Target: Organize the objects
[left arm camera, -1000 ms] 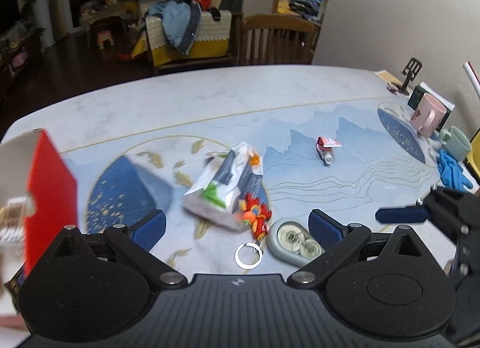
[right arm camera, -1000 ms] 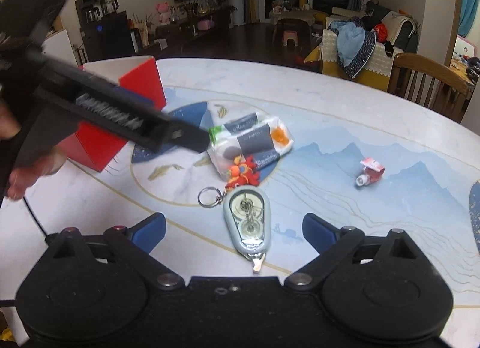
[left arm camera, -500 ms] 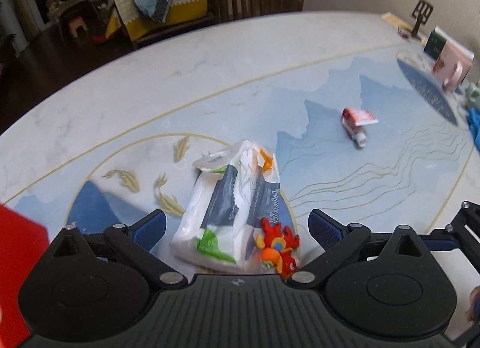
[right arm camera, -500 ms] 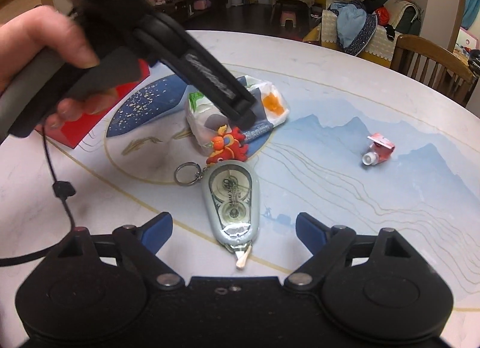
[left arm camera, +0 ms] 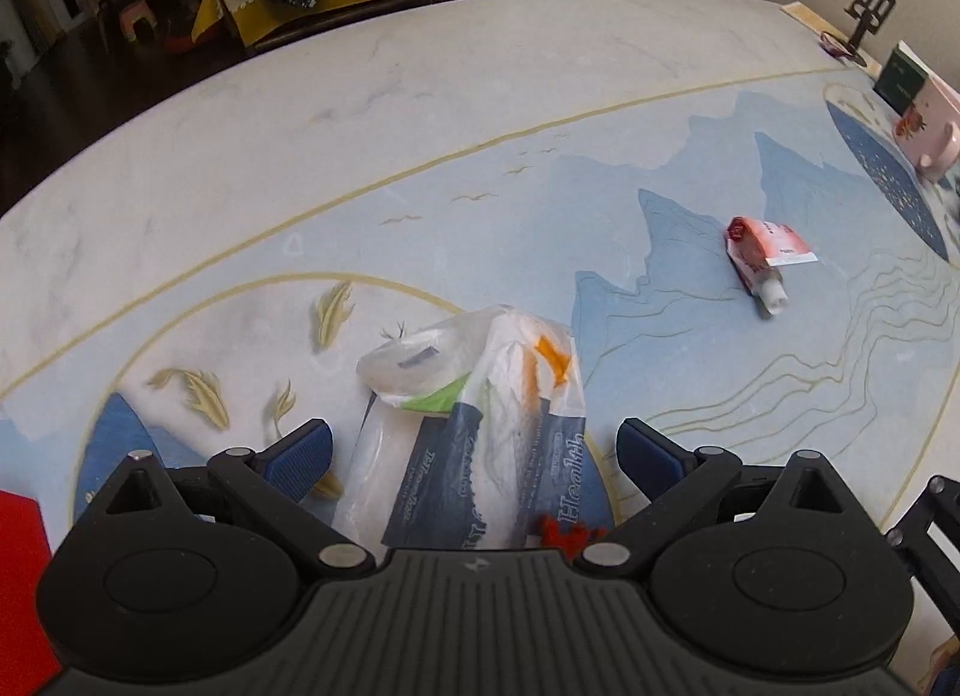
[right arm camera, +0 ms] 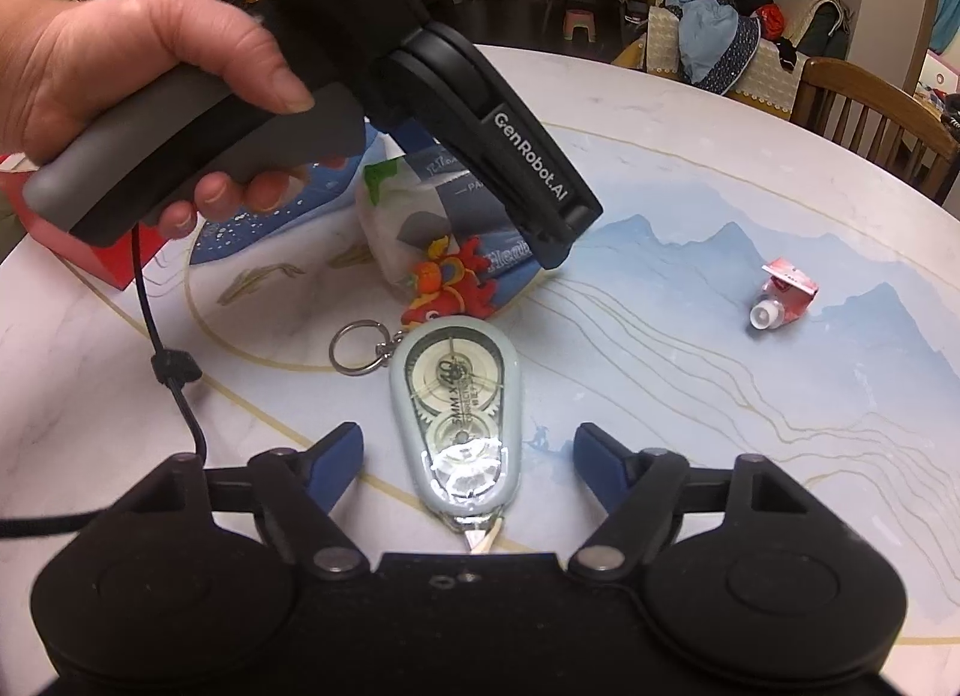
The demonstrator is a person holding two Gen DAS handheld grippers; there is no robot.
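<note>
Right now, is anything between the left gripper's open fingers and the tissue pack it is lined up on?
Nothing visible. The left gripper is open, and the tissue pack already lies between its fingers. The red keychain figure sits against the pack's near end, beside the correction tape, not across the gap.

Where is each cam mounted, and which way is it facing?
Left wrist: on the left hand-held gripper, looking down its open fingers at the tissue pack between them; no hand shows.
Right wrist: on the right hand-held gripper, fingers open around the correction tape; the person's left hand shows.
Shared: tissue pack, red keychain, small tube, table.
</note>
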